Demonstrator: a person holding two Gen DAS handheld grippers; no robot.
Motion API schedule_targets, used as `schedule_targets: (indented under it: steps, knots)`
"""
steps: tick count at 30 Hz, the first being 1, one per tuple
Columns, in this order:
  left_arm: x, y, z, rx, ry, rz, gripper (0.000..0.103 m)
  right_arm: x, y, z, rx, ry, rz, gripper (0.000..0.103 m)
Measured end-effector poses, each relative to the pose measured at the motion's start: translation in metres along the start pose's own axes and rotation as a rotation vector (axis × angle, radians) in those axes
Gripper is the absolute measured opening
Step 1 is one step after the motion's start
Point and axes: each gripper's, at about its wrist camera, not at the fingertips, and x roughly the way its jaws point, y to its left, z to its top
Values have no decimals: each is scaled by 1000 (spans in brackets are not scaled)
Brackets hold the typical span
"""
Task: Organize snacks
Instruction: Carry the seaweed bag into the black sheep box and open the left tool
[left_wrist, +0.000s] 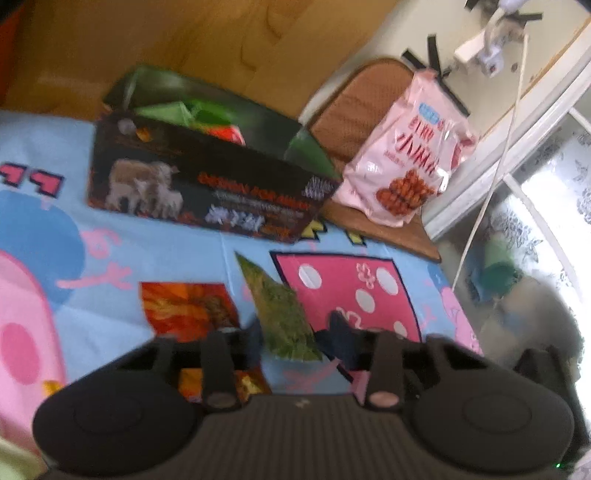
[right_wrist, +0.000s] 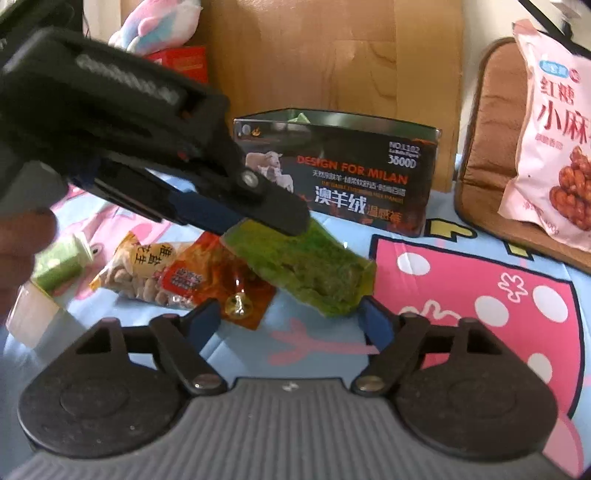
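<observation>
My left gripper (left_wrist: 295, 338) is shut on a thin green snack packet (left_wrist: 284, 317), which it holds above the cartoon cloth. In the right wrist view this left gripper (right_wrist: 280, 218) reaches in from the upper left and pinches the green packet (right_wrist: 314, 269) at its top edge. The packet's lower end hangs between the spread blue fingers (right_wrist: 205, 319) of my right gripper (right_wrist: 291, 321), which is open and not touching it. Behind stands an open dark box (right_wrist: 340, 173) with sheep printed on it. Green and red packets show inside the box (left_wrist: 207, 184).
An orange packet (right_wrist: 221, 280) and a bag of peanuts (right_wrist: 144, 273) lie on the cloth (right_wrist: 461, 295) at the left, beside a green spool (right_wrist: 61, 266). A pink snack bag (right_wrist: 554, 147) leans on a brown cushion (right_wrist: 491, 147) at the right. A wooden board rises behind the box.
</observation>
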Motion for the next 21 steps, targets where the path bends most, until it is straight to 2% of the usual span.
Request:
schedule_targets:
  steps: [3,9,12,13,14,15,18,21]
  knots:
    - [6,4,-2,-20,7,-2,13,-2,-9,0,45,-12,28,83]
    - [-14,7,-3,-45,-6,-138,12,-2,-19,4,153,-40,73,83]
    - [-23,1,-2,-23,-24,-157,12,0,-18,5,147,-39,65,80]
    - [-24,-1,-2,-14,-29,-149,13,0,-16,5,142,-43,57,73]
    - [-25,-2,-3,-9,-33,-144,13,-1,-15,4,141,-48,48,49]
    - [-26,-2,-3,-11,-32,-146,13,-2,-16,4,145,-50,46,31]
    - [-33,-5,1,-3,-43,-166,14,-4,-18,4,163,-66,14,19]
    - [-46,-13,12,32,-82,-193,14,-13,-19,11,166,-126,-22,19]
